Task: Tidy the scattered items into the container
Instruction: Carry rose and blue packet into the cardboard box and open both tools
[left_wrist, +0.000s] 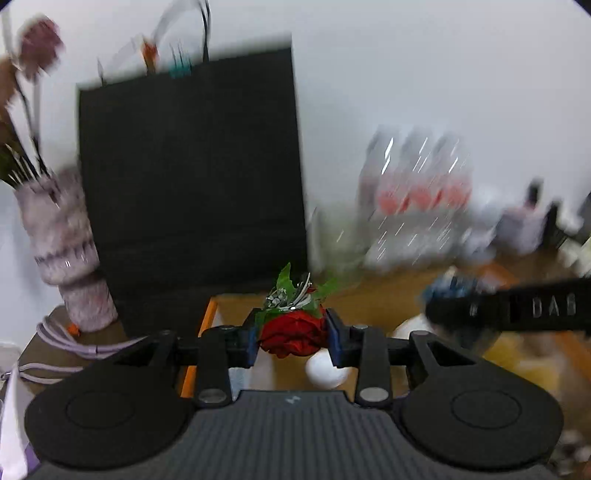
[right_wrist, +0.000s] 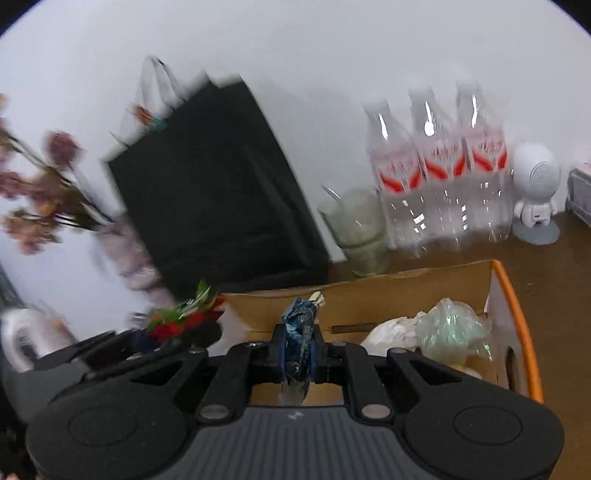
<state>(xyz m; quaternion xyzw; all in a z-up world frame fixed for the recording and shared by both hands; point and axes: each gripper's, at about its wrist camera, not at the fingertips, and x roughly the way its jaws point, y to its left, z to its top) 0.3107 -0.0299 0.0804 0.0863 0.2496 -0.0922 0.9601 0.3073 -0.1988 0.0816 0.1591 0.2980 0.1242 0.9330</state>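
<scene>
My left gripper (left_wrist: 292, 338) was clamped on one red artificial rose (left_wrist: 293, 336), its green leaves and silvery trim poking out past the pads, and I held it above the near corner of the cardboard box (right_wrist: 513, 295) with the orange edge. My right gripper (right_wrist: 298, 350) was squeezed tight on one crumpled blue wrapper (right_wrist: 301, 328), held over the same box. Inside the box lay one clear crinkled plastic bag (right_wrist: 454, 328) touching one white wad (right_wrist: 391, 332); from the left wrist camera I also saw one white ball (left_wrist: 327, 369) below the rose. Behind the box stood one black paper bag (right_wrist: 218, 188) against the wall, one blurred vase of dried flowers (left_wrist: 66, 240) to its left, and one cloudy glass (right_wrist: 360, 232) to its right. Three water bottles (right_wrist: 439, 177) with red labels stood in a row on the tabletop (right_wrist: 554, 266), with one white robot figure (right_wrist: 535, 188) just beside them.
</scene>
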